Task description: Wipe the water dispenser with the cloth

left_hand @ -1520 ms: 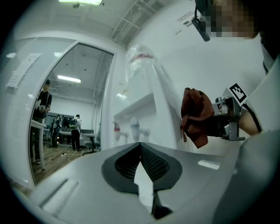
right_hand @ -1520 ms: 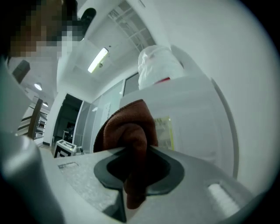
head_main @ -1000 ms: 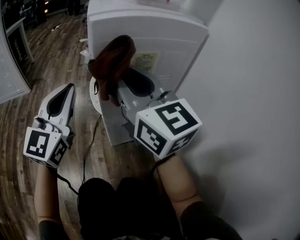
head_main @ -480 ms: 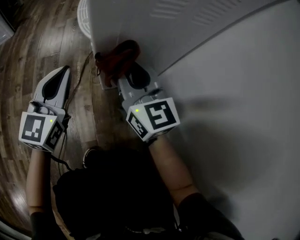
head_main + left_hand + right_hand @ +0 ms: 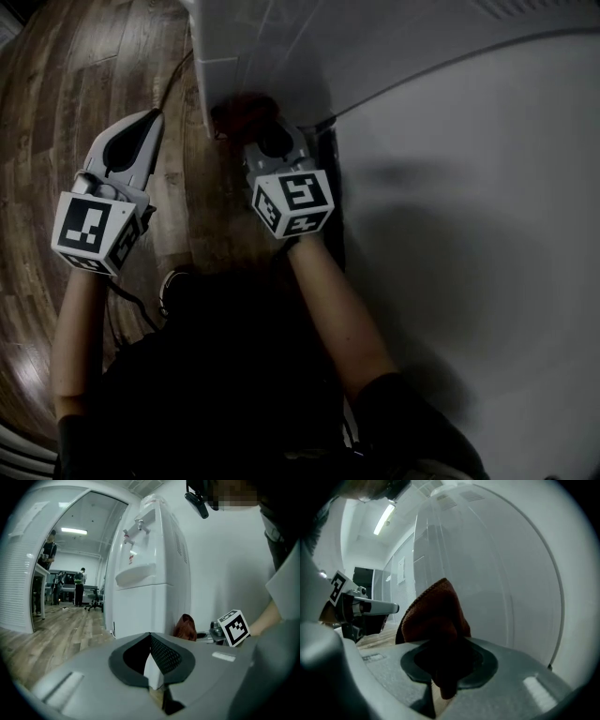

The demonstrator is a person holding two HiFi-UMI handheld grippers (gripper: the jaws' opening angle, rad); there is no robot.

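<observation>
- Wood-plank floor (image 5: 56,112) runs under a white water dispenser (image 5: 145,573) that stands beside a pale wall (image 5: 469,234).
- Right gripper (image 5: 272,141) has its jaws clamped on a reddish-brown cloth (image 5: 433,616), bunched against the dispenser's side, low near its bottom edge.
- Left gripper (image 5: 148,120) hovers over the floor beside the dispenser's corner, jaws together with nothing between them.

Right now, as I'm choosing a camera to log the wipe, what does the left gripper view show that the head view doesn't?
Only the left gripper view: the taps and drip tray on the front of the water dispenser, and people far back in the room. Only the head view: the marker cube on the left gripper, and the person's left forearm. Both: the right gripper shut on the red cloth, low by the dispenser's side.
</observation>
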